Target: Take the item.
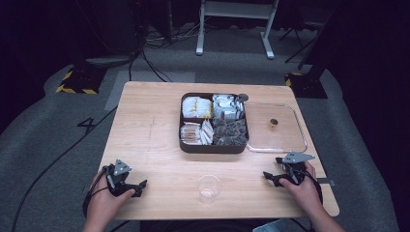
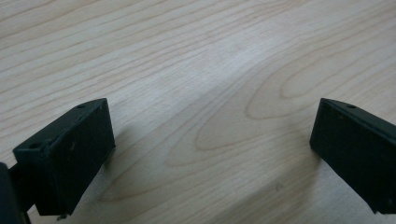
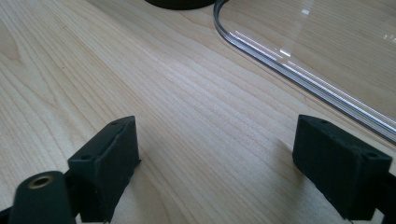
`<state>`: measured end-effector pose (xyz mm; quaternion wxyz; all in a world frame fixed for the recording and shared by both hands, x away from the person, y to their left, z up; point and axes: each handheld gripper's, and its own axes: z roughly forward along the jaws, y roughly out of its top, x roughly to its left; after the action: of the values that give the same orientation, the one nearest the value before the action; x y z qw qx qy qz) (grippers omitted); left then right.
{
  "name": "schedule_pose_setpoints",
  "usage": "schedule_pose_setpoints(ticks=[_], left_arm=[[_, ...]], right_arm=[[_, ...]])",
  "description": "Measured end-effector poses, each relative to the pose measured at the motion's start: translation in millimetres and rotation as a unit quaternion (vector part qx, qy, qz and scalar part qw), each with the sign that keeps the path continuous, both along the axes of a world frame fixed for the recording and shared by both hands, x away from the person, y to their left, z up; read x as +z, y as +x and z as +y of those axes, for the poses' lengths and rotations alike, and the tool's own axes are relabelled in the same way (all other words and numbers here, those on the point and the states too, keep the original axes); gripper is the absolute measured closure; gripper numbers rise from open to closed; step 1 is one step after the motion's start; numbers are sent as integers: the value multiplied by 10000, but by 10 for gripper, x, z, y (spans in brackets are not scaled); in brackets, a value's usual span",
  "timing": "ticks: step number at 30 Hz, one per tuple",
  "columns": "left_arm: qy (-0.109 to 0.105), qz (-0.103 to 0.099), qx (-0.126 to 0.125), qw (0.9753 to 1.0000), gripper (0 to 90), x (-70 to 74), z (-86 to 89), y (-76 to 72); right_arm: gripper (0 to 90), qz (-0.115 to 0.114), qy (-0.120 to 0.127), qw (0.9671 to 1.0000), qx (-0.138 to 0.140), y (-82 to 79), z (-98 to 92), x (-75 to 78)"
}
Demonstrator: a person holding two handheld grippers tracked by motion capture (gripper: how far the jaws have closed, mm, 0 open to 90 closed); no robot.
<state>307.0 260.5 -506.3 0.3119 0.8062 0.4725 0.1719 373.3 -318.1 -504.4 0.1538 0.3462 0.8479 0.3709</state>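
Standing far centre on the table [image 1: 145,121], a compartment tray [image 1: 214,146] (packets inside) adjoins a clear lid [image 1: 285,140]; a cup [image 1: 209,188] sits near. Left gripper [image 1: 140,186] and right gripper [image 1: 268,176] rest wide open, empty.

A clear cup [image 1: 209,188] stands near the snack tray [image 1: 213,146].

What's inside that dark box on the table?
The dark box has four compartments of wrapped packets: yellowish, silvery, pale and dark ones. What lies beneath the top packets is covered.
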Motion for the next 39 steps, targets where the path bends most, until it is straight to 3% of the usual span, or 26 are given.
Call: schedule_pose_setpoints(ticks=[3, 5, 7, 9, 14, 16, 18, 21, 25, 29, 31, 39], left_arm=[[-41, -27, 41, 10000, 19, 5, 8, -6], [-84, -111, 18, 9999, 118, 27, 26, -20], [-38, -25, 23, 10000, 239, 63, 47, -24], [1, -6, 40, 10000, 270, 89, 61, -25], [-153, 111, -26, 9998, 309, 187, 28, -39], [-341, 187, -194, 9991, 336, 282, -14, -65], [-480, 60, -308, 9984, 334, 398, -49, -97], [-502, -118, -345, 9981, 324, 560, -97, -129], [-350, -269, -384, 9983, 294, 753, -206, -133], [-95, -281, -333, 9990, 259, 891, -342, -128], [-4, -339, -435, 9985, 254, 951, -412, -114], [-211, -358, -705, 9966, 281, 1143, -622, 72]], right_arm=[[148, 0, 1, 10000, -12, -4, 0, 0], [149, -3, 4, 10000, -17, -6, 1, -1], [150, -8, 5, 10000, -11, -7, -1, -1], [150, -7, 2, 10000, -3, -7, -3, 0], [150, -6, 3, 10000, -4, -7, -2, 0], [156, -9, 1, 10000, -1, -8, -3, 0], [164, -19, 10, 10000, 15, -13, -3, 0], [164, -24, 11, 10000, 13, -14, -2, 0], [165, -17, 17, 10000, 20, -13, -4, 0], [165, -13, 19, 10000, 26, -11, -5, 1], [165, -17, 16, 10000, 31, -11, -5, 0], [165, -20, 17, 10000, 37, -11, -6, -1]])
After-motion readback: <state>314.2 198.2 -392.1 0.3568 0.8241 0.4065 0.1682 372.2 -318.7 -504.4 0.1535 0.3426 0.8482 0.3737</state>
